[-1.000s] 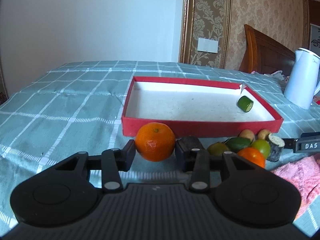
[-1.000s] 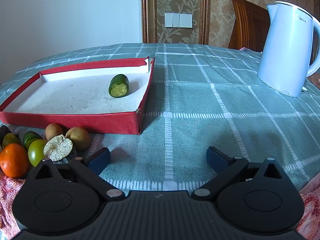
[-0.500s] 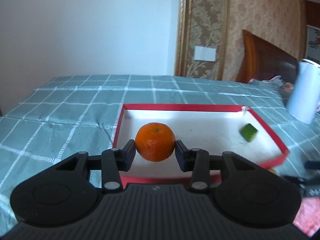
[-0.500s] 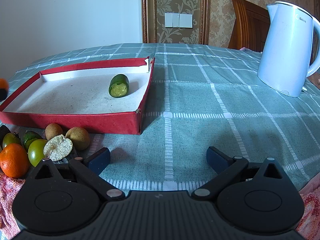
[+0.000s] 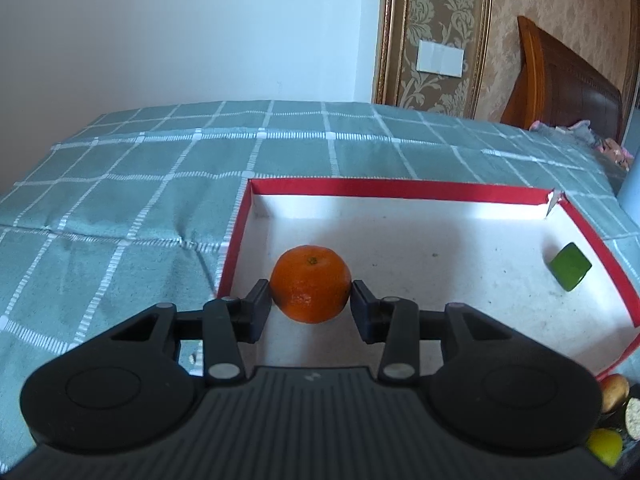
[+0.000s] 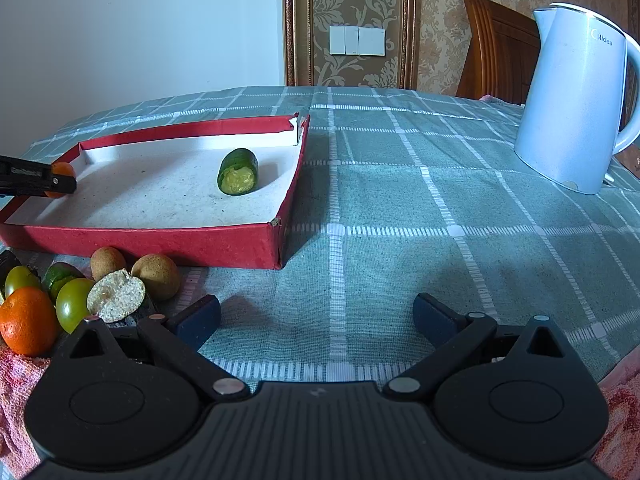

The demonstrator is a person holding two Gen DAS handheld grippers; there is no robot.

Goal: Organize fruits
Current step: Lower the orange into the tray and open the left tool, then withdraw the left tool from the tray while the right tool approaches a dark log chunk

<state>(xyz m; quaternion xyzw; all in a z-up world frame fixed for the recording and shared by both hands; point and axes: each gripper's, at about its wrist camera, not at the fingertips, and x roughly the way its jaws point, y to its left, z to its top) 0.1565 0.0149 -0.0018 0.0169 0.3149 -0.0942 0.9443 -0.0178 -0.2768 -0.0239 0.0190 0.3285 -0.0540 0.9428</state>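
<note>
1. Left wrist view: the left gripper [image 5: 311,297] has its jaws closed on an orange mandarin [image 5: 310,284], one pad pressed to each side at its widest part. The fruit hangs over the near left corner of a red tray [image 5: 236,236] with a white floor.
2. The mandarin looks light, round and a little soft, with a smooth skin. It could likely roll once let go, so a gentle grip across the middle suits it.
3. Ahead and far right of the jaws, a cut green fruit piece [image 5: 570,266] lies in the tray, well apart. Nothing stands below the mandarin.
4. Right wrist view: the right gripper [image 6: 316,316] has its jaws spread wide and empty over the checked worktop [image 6: 400,208].
5. Left of these jaws a fruit pile [image 6: 76,300] waits: another orange, green and brown fruits, one broken open.
6. Far ahead to the right stands a white kettle [image 6: 572,96], clear of the work.
</note>
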